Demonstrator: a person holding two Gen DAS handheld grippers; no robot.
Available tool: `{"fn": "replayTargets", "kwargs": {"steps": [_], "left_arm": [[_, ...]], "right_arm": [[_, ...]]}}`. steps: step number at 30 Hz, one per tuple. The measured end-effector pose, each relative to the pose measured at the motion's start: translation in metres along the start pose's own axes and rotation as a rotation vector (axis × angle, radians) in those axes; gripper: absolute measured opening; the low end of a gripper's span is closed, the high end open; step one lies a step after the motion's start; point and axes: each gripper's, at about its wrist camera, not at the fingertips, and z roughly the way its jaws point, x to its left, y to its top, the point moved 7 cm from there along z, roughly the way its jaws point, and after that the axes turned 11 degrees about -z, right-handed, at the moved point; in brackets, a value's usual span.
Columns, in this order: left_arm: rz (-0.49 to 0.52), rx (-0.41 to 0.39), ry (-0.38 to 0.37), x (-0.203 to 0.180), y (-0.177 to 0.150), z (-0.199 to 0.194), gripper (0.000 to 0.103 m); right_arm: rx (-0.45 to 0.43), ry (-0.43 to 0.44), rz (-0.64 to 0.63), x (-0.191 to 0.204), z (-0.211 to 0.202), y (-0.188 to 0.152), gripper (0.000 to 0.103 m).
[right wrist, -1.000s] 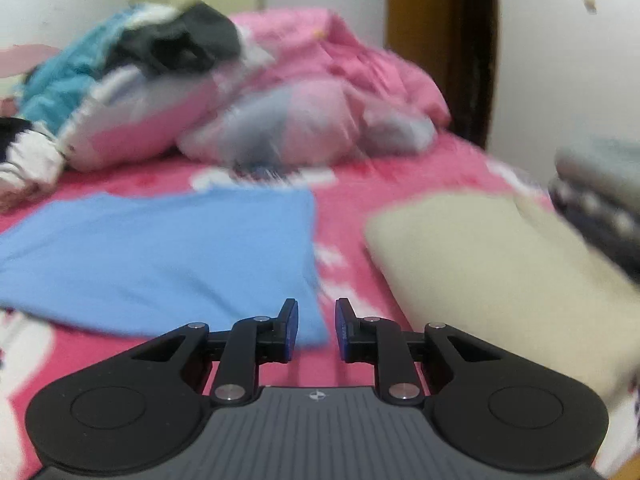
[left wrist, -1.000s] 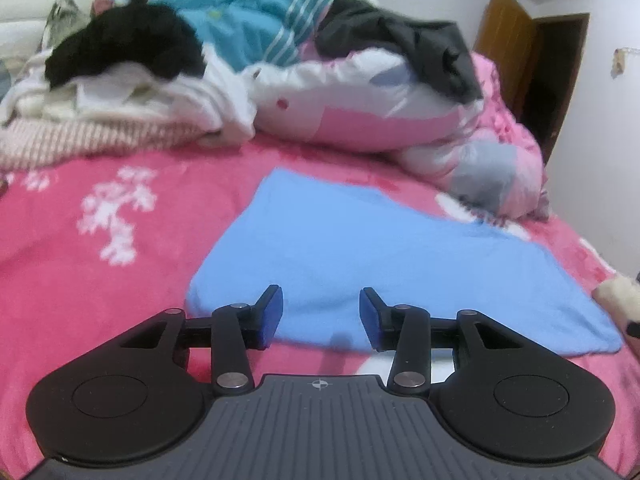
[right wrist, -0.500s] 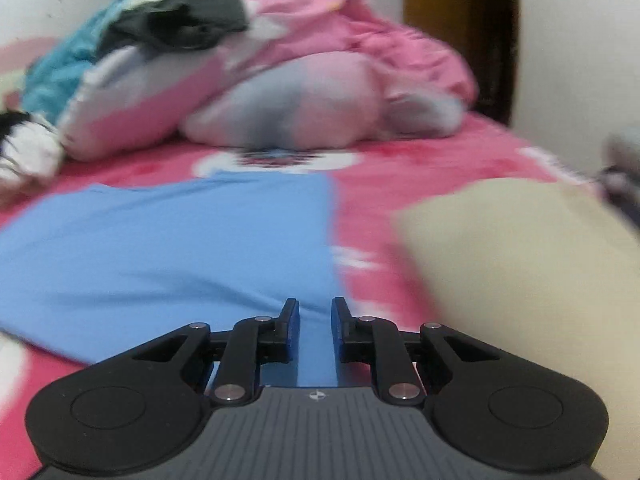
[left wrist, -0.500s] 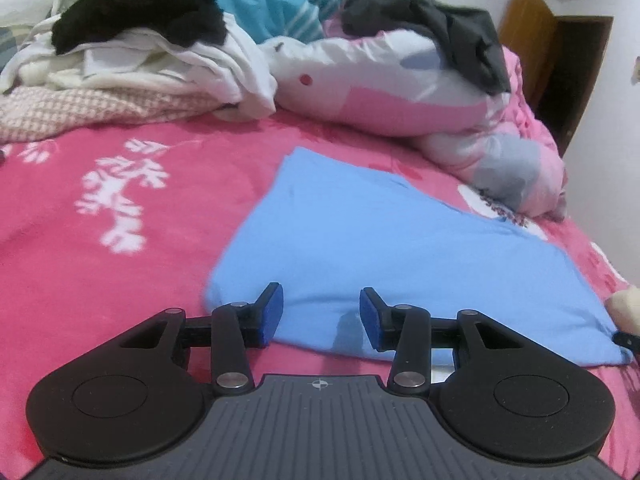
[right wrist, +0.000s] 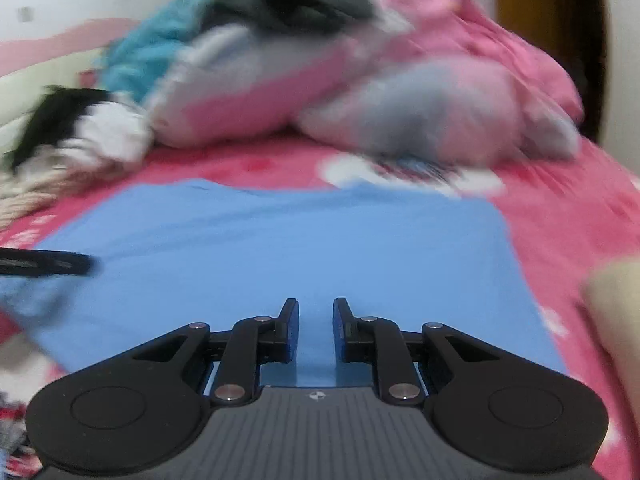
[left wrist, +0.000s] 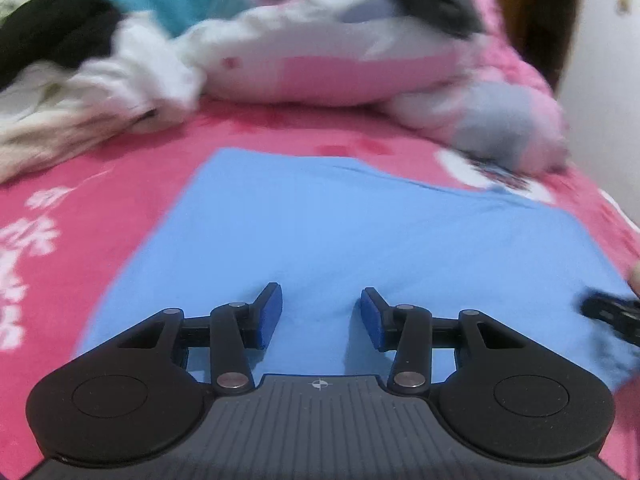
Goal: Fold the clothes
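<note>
A light blue garment [left wrist: 360,232] lies spread flat on the pink bedspread [left wrist: 80,208]. My left gripper [left wrist: 320,300] hovers over its near part, jaws open, only flat cloth showing in the gap. At the right edge of that view a black finger of the right gripper [left wrist: 612,316] pokes in over the garment's right side. In the right wrist view the blue garment [right wrist: 280,240] fills the middle. My right gripper [right wrist: 316,308] is low over its near edge, jaws closing to a narrow gap; blue cloth shows through it, nothing visibly pinched. The left gripper's fingers [right wrist: 44,262] enter at left.
A heap of loose clothes, black, white and teal [left wrist: 80,60], lies at the back left. A bunched pink and white duvet [left wrist: 340,64] lies behind the garment. A beige folded item [right wrist: 616,304] sits at the right. A brown door [right wrist: 548,20] stands beyond the bed.
Both grippers have moved forward over the blue garment. The right jaws have narrowed. The beige item has slid to the right edge of the right wrist view, and each gripper now appears in the other's view.
</note>
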Motion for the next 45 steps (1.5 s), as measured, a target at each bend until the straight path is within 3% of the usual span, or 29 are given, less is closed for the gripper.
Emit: {"fn": "replayTargets", "kwargs": {"steps": [2,5,6,8,13,16,20,24,26,32,35,38,41,43,45], "left_arm": [[-0.051,-0.007,0.026,0.025,0.011,-0.004,0.042],[-0.044,-0.040,0.077,0.041,0.027,-0.014,0.044],[-0.038,-0.052,0.082,0.039,0.031,-0.015,0.044],[-0.018,-0.064,0.055,0.024,0.038,-0.013,0.044],[0.097,0.012,-0.098,-0.054,0.036,0.019,0.044],[0.152,0.075,-0.091,-0.070,0.027,0.049,0.044],[0.090,0.067,-0.054,-0.033,0.043,0.059,0.039],[0.073,0.006,0.065,-0.003,0.065,0.051,0.044],[0.080,-0.004,0.040,-0.013,0.071,0.051,0.044],[0.187,0.042,-0.067,-0.073,0.067,0.082,0.044],[0.227,0.067,-0.011,-0.078,0.065,0.112,0.044],[0.186,0.005,0.062,-0.051,0.080,0.125,0.045],[0.090,-0.025,0.086,-0.025,0.098,0.127,0.045],[0.096,-0.051,0.109,-0.019,0.106,0.123,0.045],[0.090,-0.047,0.054,-0.022,0.107,0.117,0.045]], "right_arm": [[-0.004,0.016,0.073,-0.030,-0.012,-0.008,0.009],[0.020,-0.181,0.011,-0.064,-0.031,-0.008,0.013],[0.023,-0.210,0.012,-0.071,-0.034,-0.006,0.013],[0.001,-0.193,0.024,-0.071,-0.038,0.005,0.013],[-0.056,0.003,-0.072,-0.004,0.000,0.053,0.013],[-0.008,0.095,-0.110,0.019,0.037,0.058,0.013],[0.056,0.007,-0.050,-0.033,0.056,0.038,0.011],[0.068,-0.130,0.024,-0.099,0.038,0.030,0.013],[0.067,-0.189,0.030,-0.111,0.034,0.034,0.014],[-0.002,-0.005,-0.063,-0.054,0.060,0.078,0.014],[0.050,0.080,-0.103,-0.037,0.095,0.086,0.014],[0.107,-0.038,-0.091,-0.074,0.123,0.081,0.012],[0.085,-0.110,0.051,-0.118,0.120,0.079,0.013],[0.051,-0.197,0.044,-0.128,0.107,0.083,0.014],[0.016,-0.139,0.051,-0.123,0.099,0.090,0.014]]}}
